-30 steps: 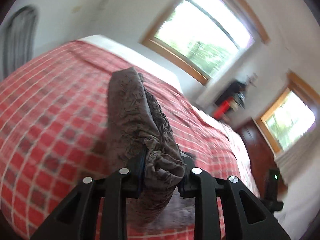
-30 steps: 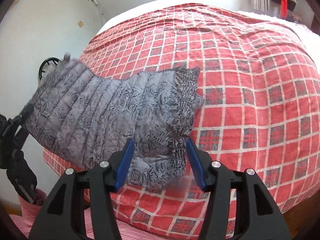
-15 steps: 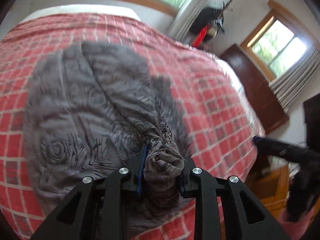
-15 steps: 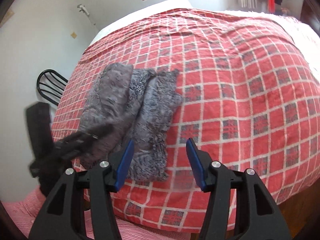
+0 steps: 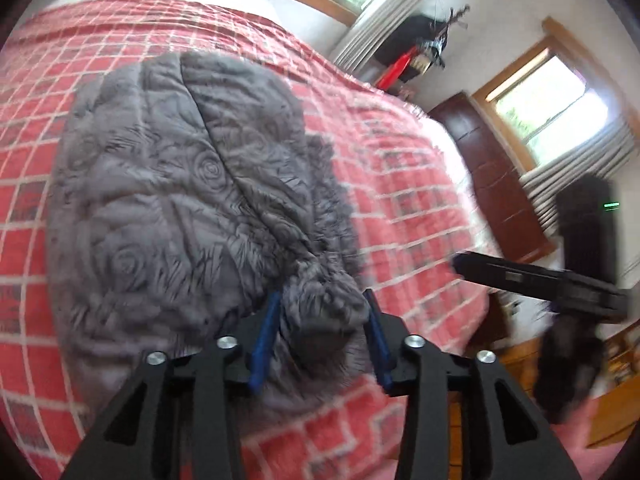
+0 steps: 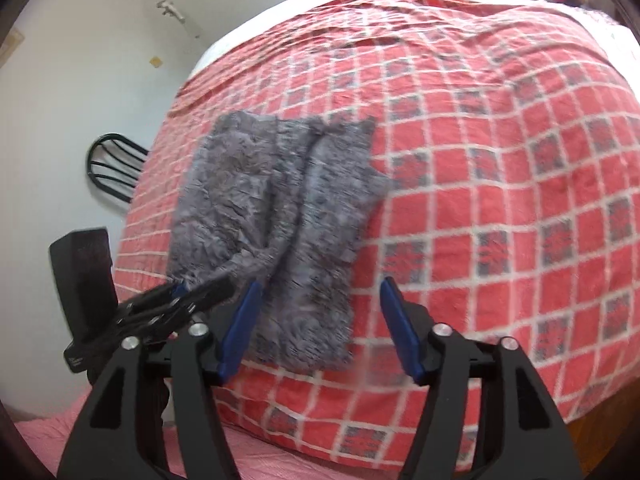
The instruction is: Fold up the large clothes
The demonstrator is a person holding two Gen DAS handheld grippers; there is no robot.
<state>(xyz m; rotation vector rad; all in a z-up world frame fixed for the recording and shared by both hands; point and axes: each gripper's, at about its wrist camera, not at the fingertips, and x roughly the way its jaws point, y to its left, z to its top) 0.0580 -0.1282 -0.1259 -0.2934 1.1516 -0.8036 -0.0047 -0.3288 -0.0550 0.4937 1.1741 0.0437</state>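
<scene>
Garment (image 6: pixel 276 220), grey, lies folded near the bed's (image 6: pixel 500 200) left edge; left gripper (image 5: pixel 322 320) jaws are opening around its bunched end, right gripper (image 6: pixel 316 320) opening, holding nothing

No readable text anywhere. Small white print on the bottom of the black handle (image 6: pixel 82 280) at left in the right wrist view, too tiny to read. Green light (image 5: pixel 611 205) on a dark box near the window, no digits visible.
</scene>
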